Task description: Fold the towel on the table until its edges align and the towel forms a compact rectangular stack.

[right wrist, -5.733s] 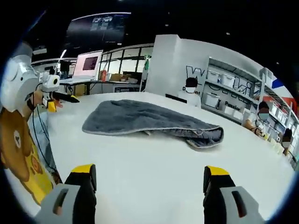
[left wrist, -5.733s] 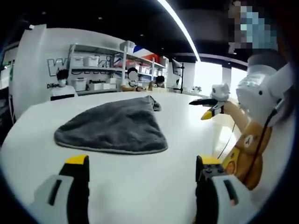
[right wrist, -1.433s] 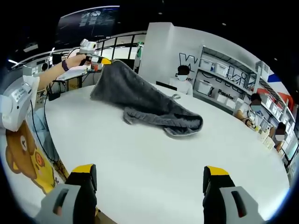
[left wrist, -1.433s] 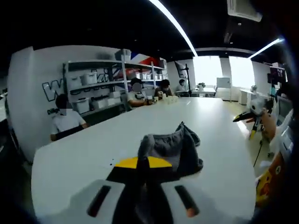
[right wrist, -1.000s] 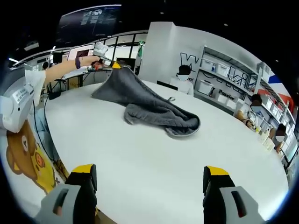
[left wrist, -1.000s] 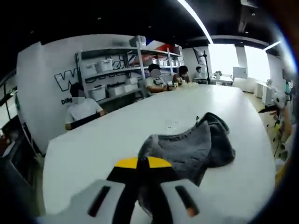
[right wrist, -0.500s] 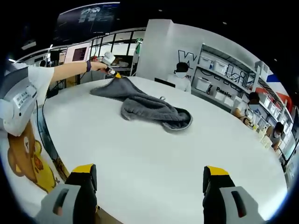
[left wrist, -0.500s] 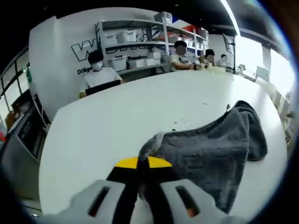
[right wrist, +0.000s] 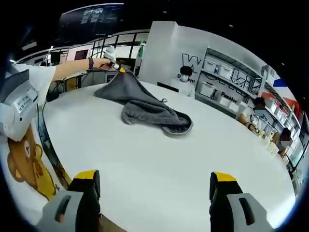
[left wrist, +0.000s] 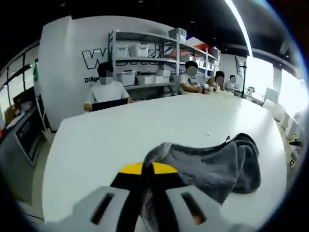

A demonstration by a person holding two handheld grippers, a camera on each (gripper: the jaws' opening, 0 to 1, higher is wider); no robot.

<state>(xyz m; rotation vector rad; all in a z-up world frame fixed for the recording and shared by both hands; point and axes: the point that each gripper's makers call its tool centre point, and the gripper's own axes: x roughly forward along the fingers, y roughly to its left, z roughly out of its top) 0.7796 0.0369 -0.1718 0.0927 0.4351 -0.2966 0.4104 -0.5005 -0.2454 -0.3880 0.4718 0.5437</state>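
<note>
Now the left gripper (left wrist: pixel 147 170), pinching the grey towel (left wrist: pixel 212 164) by its corner, has lifted it off the white table (right wrist: pixel 159 164) again. The right gripper (right wrist: pixel 154 186) hangs spread, well short of the towel, so the fold looks barely begun.

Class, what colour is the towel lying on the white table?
The towel is dark grey, seen best in the right gripper view.

White table (right wrist: pixel 159 159) — a broad, smooth, rounded top. Directly on it lies one crumpled grey towel (right wrist: pixel 149 112), bunched into a heap — its far corner lifted clear of the table, the remainder resting on the surface.
</note>
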